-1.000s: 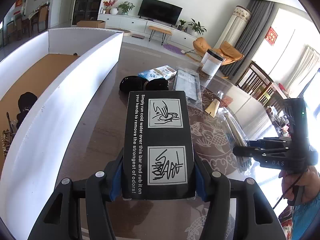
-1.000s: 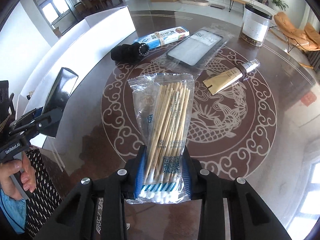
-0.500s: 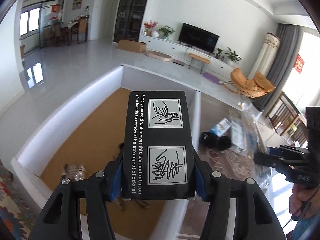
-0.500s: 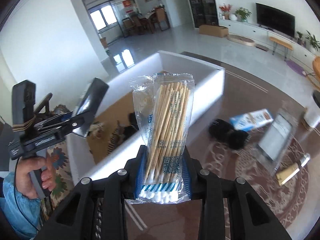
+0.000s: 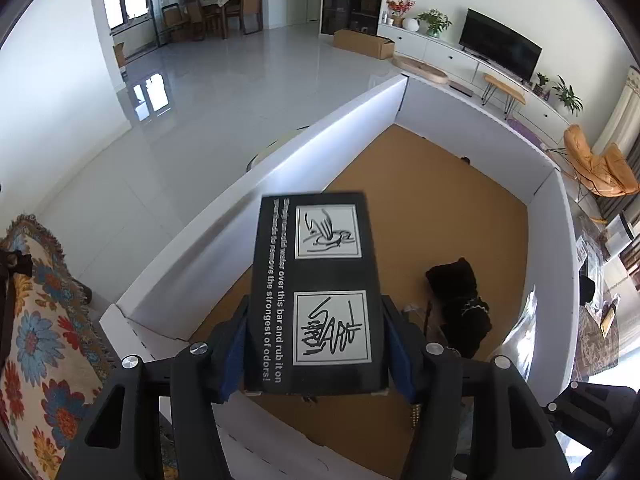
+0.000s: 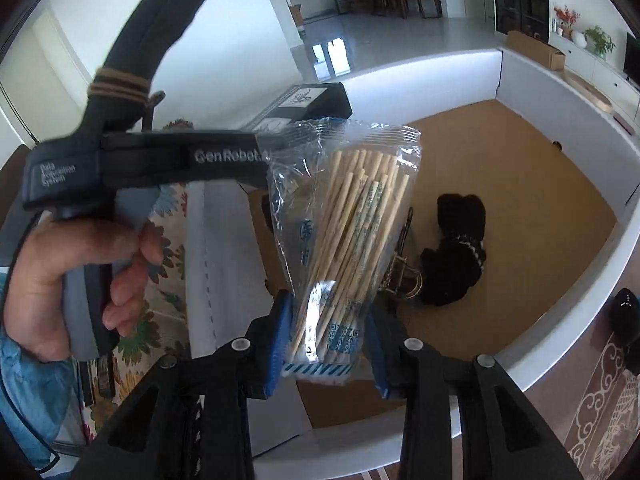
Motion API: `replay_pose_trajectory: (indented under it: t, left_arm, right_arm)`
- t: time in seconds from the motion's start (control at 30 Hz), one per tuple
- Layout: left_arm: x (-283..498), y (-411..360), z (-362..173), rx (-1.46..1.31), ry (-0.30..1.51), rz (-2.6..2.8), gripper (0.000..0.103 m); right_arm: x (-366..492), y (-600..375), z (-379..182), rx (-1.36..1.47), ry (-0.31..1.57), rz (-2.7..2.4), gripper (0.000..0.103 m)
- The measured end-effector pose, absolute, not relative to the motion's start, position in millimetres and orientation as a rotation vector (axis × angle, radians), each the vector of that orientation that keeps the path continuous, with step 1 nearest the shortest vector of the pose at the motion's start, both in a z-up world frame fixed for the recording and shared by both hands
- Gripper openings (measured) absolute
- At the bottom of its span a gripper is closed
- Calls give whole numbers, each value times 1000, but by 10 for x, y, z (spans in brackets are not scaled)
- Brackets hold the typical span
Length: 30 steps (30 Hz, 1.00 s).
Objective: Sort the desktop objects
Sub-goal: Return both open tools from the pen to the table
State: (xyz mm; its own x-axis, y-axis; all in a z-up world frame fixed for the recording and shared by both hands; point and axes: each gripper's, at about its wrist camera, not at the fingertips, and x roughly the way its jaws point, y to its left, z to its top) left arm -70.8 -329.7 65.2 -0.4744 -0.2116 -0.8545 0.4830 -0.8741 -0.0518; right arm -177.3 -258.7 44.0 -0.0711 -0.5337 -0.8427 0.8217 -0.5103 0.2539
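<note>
- Right gripper (image 6: 326, 344): jaws opening around the clear bag of cotton swabs (image 6: 346, 236). The bag sits between the blue pads with gaps showing on both sides.
- Left gripper (image 5: 316, 354): fingers pinch the black printed box (image 5: 316, 292) by its near end.
- Both items hang over the white-walled cardboard bin (image 5: 440, 200), which already holds a dark bundle (image 5: 460, 304).
- Step in hand, by judgement: deposit. Next: let the bag fall clear, then spread the left fingers.

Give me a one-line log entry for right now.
left gripper: holds black printed box | right gripper: opening, clear swab bag between | below: white bin
</note>
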Motion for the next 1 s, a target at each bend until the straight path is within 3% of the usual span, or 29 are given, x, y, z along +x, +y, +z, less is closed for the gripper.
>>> replay_pose_trajectory:
  t: [0.07, 0.1, 0.33, 0.4, 0.47, 0.57, 0.67, 0.77, 1.0]
  left_arm:
    - [-653, -3330, 686, 1285, 437, -2350, 61]
    - [-618, -3328, 727, 1260, 445, -2354, 61]
    - [-457, -2712, 1173, 1115, 398, -2515, 64]
    - [-448, -2327, 1316, 1084, 375, -2608, 74]
    - [-431, -1870, 1424, 1052, 351, -2721, 89]
    - [-438, -1164, 1469, 1057, 341, -2880, 103]
    - [-560, -525, 1258, 1183, 385, -2975, 103]
    - [-714, -11, 839, 1342, 416, -2967, 103]
    - [-775, 606, 51, 1611, 80, -2886, 103]
  right_arm:
    - [-1736, -2572, 447, 1160, 365, -1754, 72]
    - [-1725, -2547, 469, 1148, 355, -1762, 76]
    - [-1689, -1779, 893, 937, 182, -1973, 80]
    - [-1620, -1424, 980, 867, 135, -2086, 88]
    - [-1579, -947, 951, 821, 113, -2218, 97]
    - [-1540, -246, 746, 847, 139, -2433, 99]
    - [-1496, 440, 421, 957, 222, -2634, 99]
    - [-1415, 1015, 146, 1108, 192, -2739, 99]
    - [-1226, 1850, -27, 1259, 48, -2824, 99]
